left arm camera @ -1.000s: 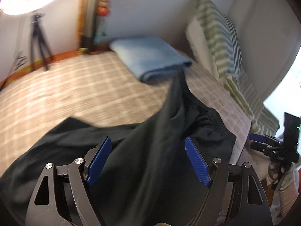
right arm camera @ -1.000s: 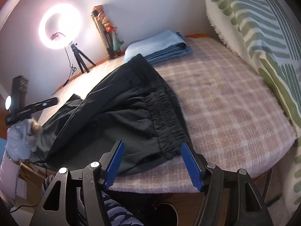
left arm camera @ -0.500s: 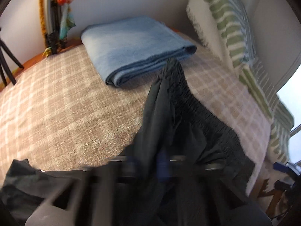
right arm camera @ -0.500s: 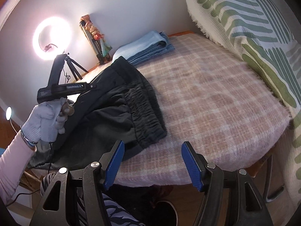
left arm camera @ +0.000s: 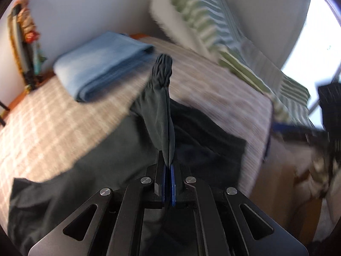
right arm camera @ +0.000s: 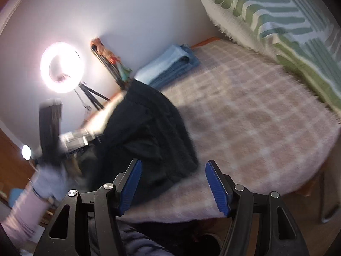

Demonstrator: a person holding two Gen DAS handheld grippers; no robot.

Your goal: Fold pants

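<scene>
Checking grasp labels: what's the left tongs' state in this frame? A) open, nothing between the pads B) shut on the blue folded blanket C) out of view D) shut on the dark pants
D: in the left wrist view the left tongs are closed, pads pinching a raised fold of the dark pants; the right tongs are open and empty.

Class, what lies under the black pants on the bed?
The black pants lie on the plaid bed cover, visible all around them. Whatever is beneath the heap itself is hidden by the cloth.
</scene>
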